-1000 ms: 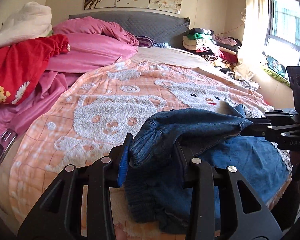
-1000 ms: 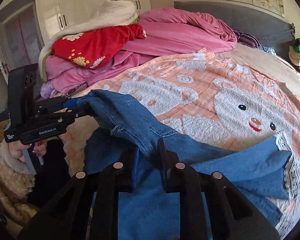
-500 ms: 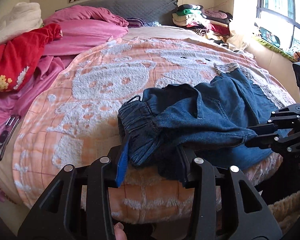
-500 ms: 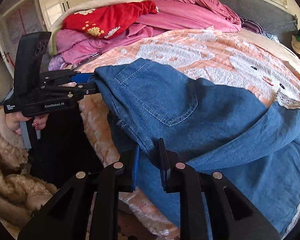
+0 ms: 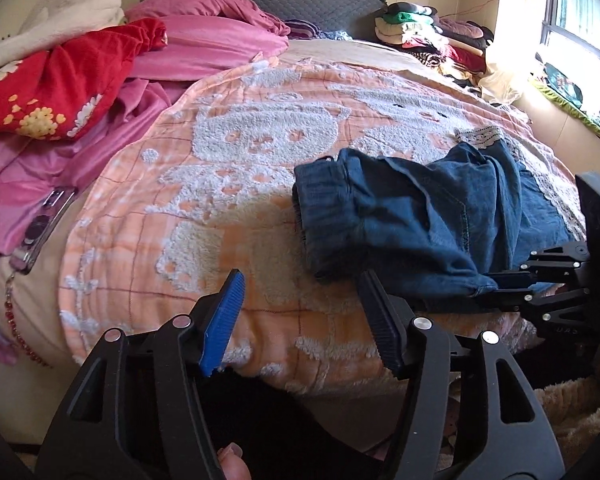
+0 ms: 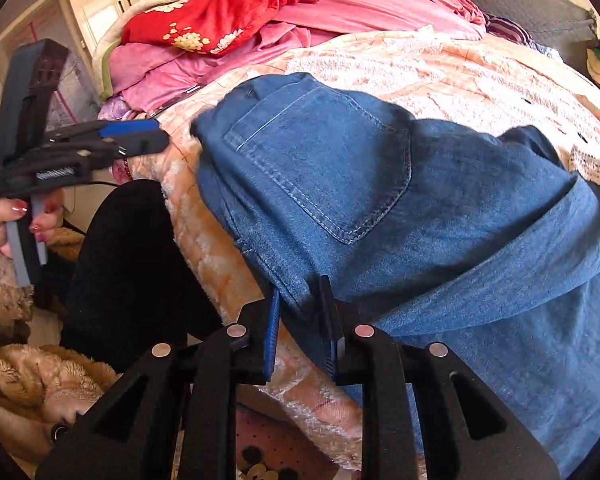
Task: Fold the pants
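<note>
Blue denim pants (image 5: 416, 216) lie bunched at the near right corner of the bed, waistband to the left; in the right wrist view (image 6: 340, 168) a back pocket faces up. My left gripper (image 5: 300, 280) is open and empty, just in front of the waistband, apart from the cloth; it also shows in the right wrist view (image 6: 156, 140). My right gripper (image 6: 300, 300) is shut on the near edge of the pants; in the left wrist view (image 5: 496, 286) its jaws pinch a denim corner.
An orange-and-white bear blanket (image 5: 228, 184) covers the bed. Pink bedding (image 5: 204, 44), a red flowered quilt (image 5: 48, 80) and a phone (image 5: 40, 228) lie at the left. Stacked clothes (image 5: 424, 28) sit by the headboard. A fluffy tan blanket (image 6: 16, 360) lies below the bed edge.
My left gripper has opened and let go of the waistband, which dropped onto the blanket. The pants have come down from being held up. My right gripper keeps its hold.
</note>
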Demonstrator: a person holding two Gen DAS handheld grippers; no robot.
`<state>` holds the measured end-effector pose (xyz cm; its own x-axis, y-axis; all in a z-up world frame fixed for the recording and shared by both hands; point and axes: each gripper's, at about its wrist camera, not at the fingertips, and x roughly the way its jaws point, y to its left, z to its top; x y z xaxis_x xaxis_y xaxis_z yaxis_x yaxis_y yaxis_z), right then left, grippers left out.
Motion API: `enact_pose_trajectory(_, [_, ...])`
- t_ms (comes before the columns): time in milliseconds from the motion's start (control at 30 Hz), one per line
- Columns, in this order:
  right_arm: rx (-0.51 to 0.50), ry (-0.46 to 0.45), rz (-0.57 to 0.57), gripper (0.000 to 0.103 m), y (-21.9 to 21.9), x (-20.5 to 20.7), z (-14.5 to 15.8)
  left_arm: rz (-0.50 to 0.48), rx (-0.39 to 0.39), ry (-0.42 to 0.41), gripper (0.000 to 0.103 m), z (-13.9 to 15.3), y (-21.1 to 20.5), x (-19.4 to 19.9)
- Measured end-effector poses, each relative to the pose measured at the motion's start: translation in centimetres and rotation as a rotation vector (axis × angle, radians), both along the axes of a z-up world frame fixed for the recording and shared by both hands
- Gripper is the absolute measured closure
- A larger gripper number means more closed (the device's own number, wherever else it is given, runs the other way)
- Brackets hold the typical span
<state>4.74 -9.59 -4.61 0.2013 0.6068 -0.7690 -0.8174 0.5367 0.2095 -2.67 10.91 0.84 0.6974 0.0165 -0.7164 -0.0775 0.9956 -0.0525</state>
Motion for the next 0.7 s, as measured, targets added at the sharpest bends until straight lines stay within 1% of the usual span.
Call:
enact_pose_trajectory(100, [0.012, 0.007, -0.006, 0.080, 0.0, -0.2, -0.1, -0.017, -0.077, -0.039, 0.051, 1.7, 0.2, -0.3])
enact_pose_trajectory(167, [0.023, 0.018, -0.011, 0.078, -0.2, -0.3, -0.1, -0.052, -0.092, -0.061, 0.051, 2.4, -0.9, 0.4])
enact_pose_trajectory(267, [0.042, 0.033, -0.024, 0.076, -0.5, -0.4, 0.1, -0.121, -0.120, -0.044, 0.051, 1.8, -3.2, 2.6])
enact_pose_trajectory(333, [0.056, 0.053, -0.038, 0.076, -1.1, -0.6, 0.5, -0.161, -0.139, -0.003, 0.051, 0.5, -4.7, 4.2])
enact_pose_trajectory(400, [0.071, 0.086, -0.061, 0.076, -1.9, -0.5, 1.5, -0.176, -0.135, 0.044, 0.051, -1.0, -5.9, 5.3])
enact_pose_trajectory(433, [0.101, 0.091, -0.072, 0.076, -2.7, -0.6, 2.4, -0.167, -0.111, 0.067, 0.051, -1.8, -6.3, 5.8])
enact_pose_trajectory(467, [0.130, 0.083, -0.091, 0.073, -3.6, -0.6, 3.3, -0.148, -0.067, 0.090, 0.051, -2.6, -6.5, 6.1])
enact_pose_trajectory(500, [0.148, 0.072, -0.111, 0.067, -4.2, -0.6, 3.9, -0.139, -0.025, 0.107, 0.051, -3.3, -6.8, 6.3])
enact_pose_trajectory(533, [0.162, 0.055, -0.136, 0.063, -4.8, -0.4, 4.7, -0.136, -0.007, 0.118, 0.051, -3.9, -7.0, 6.5])
enact_pose_trajectory(633, [0.177, 0.024, -0.165, 0.061, -4.9, 0.5, 5.6, -0.133, -0.010, 0.117, 0.051, -4.8, -6.8, 6.3])
enact_pose_trajectory(700, [0.147, 0.014, -0.182, 0.060, -4.3, 1.3, 5.2, -0.134, -0.005, 0.112, 0.051, -5.0, -6.7, 6.1])
